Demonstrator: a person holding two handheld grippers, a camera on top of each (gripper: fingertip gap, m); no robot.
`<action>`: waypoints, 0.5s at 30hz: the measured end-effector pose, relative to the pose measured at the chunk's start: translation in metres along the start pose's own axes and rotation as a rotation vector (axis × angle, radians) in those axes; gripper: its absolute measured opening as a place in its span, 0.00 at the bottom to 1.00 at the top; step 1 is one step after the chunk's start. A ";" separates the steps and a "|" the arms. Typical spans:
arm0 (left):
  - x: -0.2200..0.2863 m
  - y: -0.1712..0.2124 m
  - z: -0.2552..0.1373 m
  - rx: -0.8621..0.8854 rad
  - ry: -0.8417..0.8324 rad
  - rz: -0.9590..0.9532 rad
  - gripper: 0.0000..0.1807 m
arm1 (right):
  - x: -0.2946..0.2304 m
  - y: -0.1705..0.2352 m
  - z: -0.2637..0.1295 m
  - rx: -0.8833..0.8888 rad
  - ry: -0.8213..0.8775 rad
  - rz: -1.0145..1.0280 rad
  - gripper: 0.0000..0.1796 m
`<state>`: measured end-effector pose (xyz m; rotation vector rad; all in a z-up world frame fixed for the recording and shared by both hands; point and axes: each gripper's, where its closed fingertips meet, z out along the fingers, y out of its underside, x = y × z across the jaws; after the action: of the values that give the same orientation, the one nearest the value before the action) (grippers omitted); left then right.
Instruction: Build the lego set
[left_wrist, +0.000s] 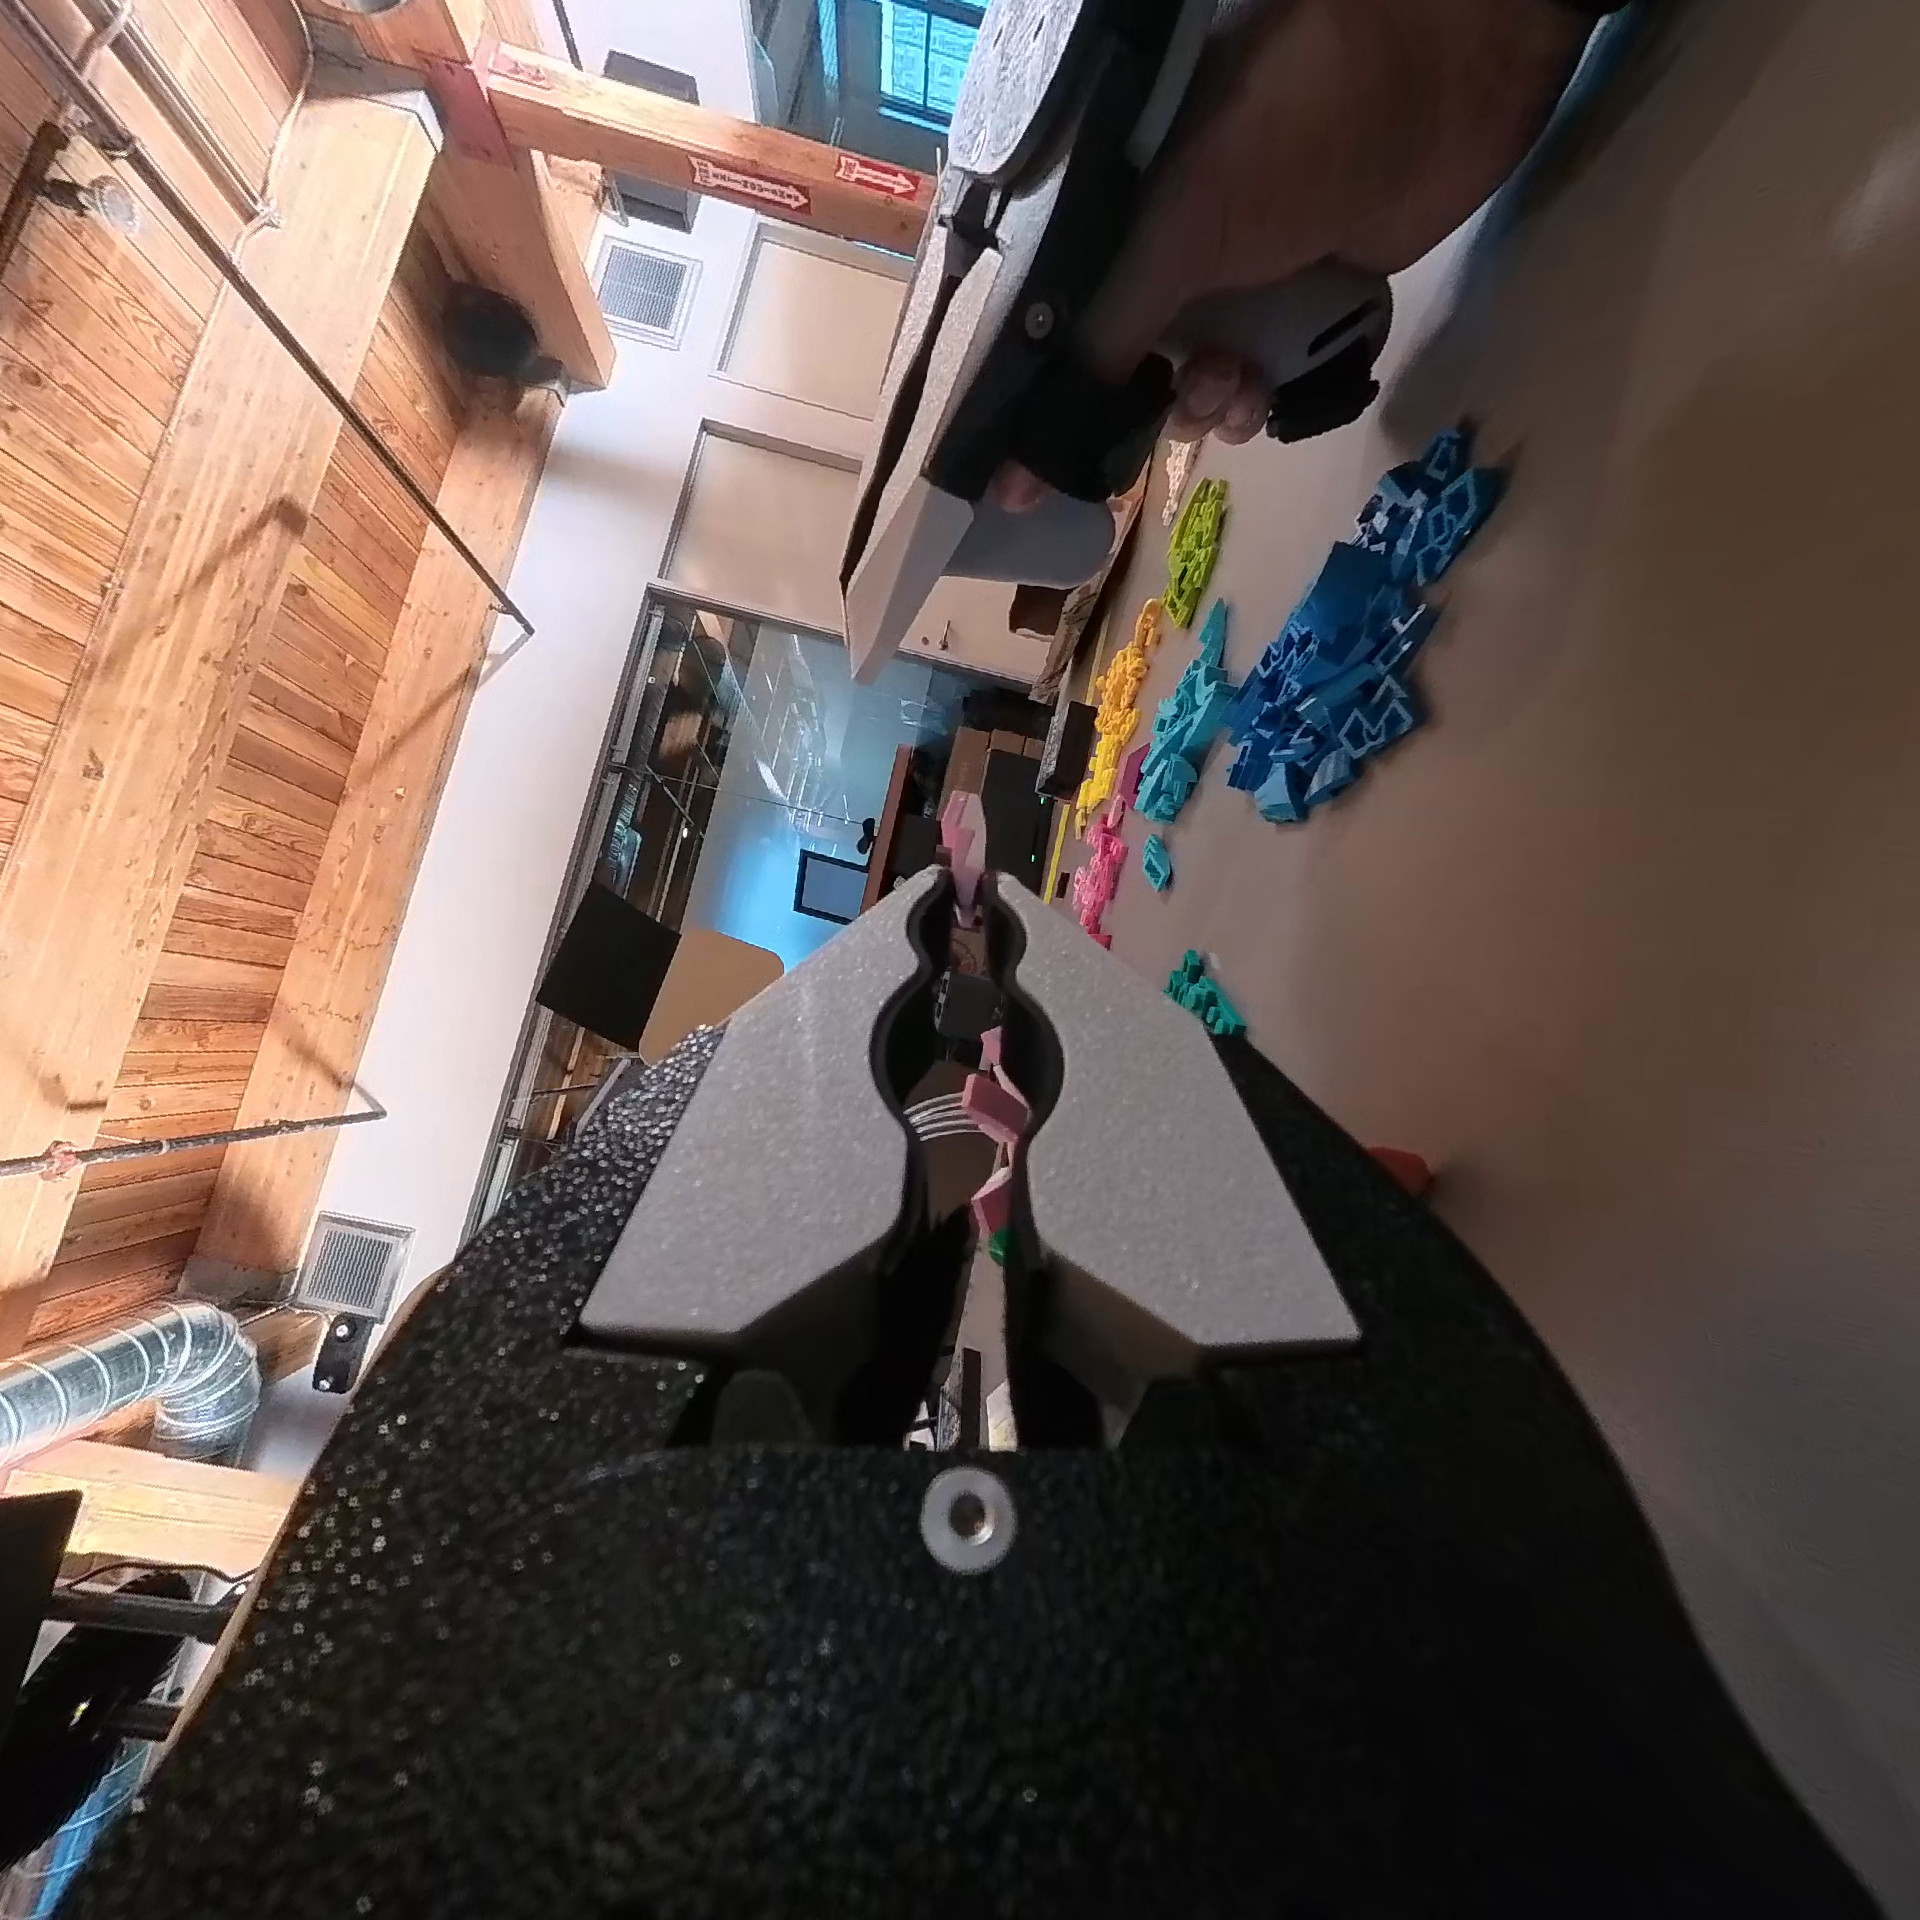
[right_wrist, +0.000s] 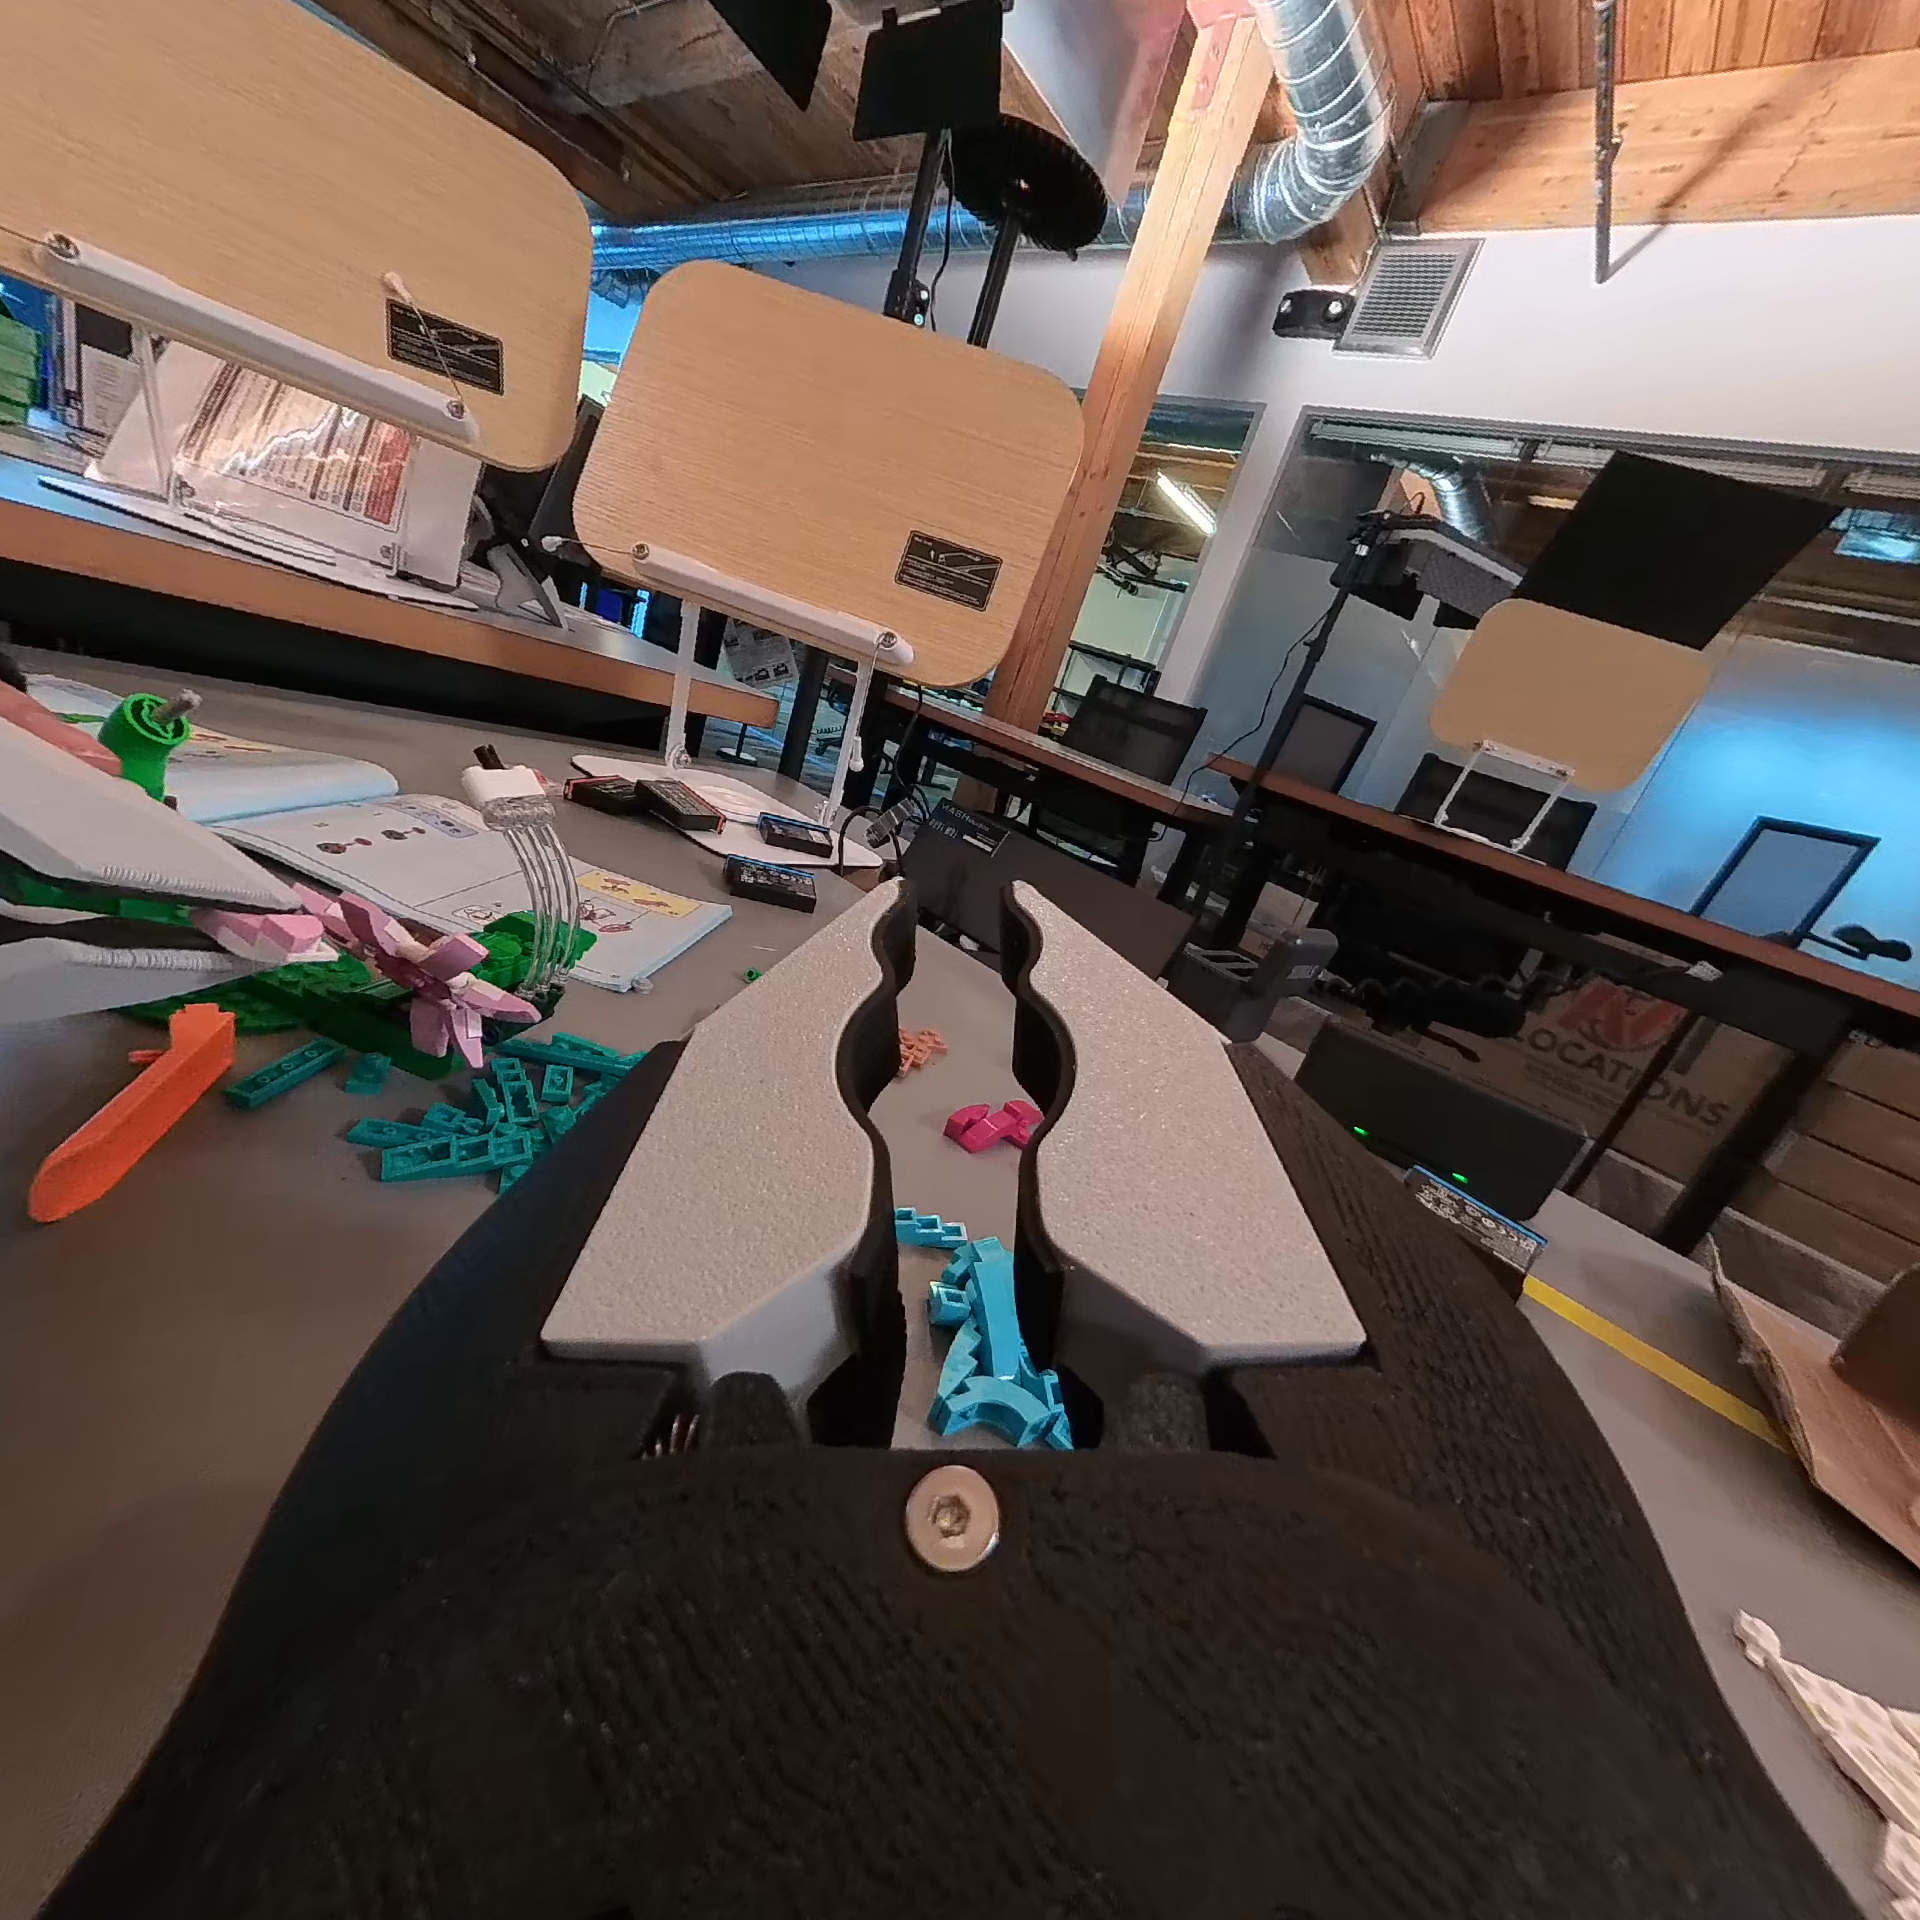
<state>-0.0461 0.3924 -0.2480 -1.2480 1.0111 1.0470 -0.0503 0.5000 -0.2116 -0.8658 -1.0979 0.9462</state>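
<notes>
A: What do the jaws show?

B: The left gripper (left_wrist: 971, 883) is pinched tight on a pale pink lego piece (left_wrist: 966, 831) at its fingertips. The right gripper (right_wrist: 956, 894) stands parted with nothing between its fingers; through the gap lie a magenta brick (right_wrist: 987, 1124) and light blue pieces (right_wrist: 982, 1330) on the grey table (right_wrist: 208, 1351).

A: And the build itself?

B: In the right wrist view the pink flower (right_wrist: 436, 977) sits on green plates (right_wrist: 312, 1003) at the left, just at the tips of the left gripper's fingers (right_wrist: 125, 842). Teal plates (right_wrist: 468, 1112) lie scattered just in front of it, an orange brick separator (right_wrist: 135, 1112) to their left, and an open instruction booklet (right_wrist: 447, 862) behind.

A: Other parts?

B: The left wrist view shows sorted heaps on the table: blue (left_wrist: 1351, 675), turquoise (left_wrist: 1184, 727), yellow (left_wrist: 1122, 696), lime (left_wrist: 1200, 540) and pink (left_wrist: 1101, 862).
</notes>
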 end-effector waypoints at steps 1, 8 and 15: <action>0.000 0.000 0.000 0.000 0.000 0.000 0.02 | 0.000 -0.001 -0.001 0.001 -0.003 -0.002 0.08; -0.001 -0.001 -0.001 0.008 -0.005 0.000 0.02 | -0.046 -0.038 -0.014 0.105 -0.454 0.357 0.12; -0.010 -0.044 -0.020 0.248 -0.011 -0.073 0.02 | -0.109 -0.047 -0.048 -0.033 -0.995 0.604 0.07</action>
<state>-0.0063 0.3705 -0.2297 -1.0672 1.0452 0.8430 -0.0141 0.3775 -0.2151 -0.7614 -1.7190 1.9883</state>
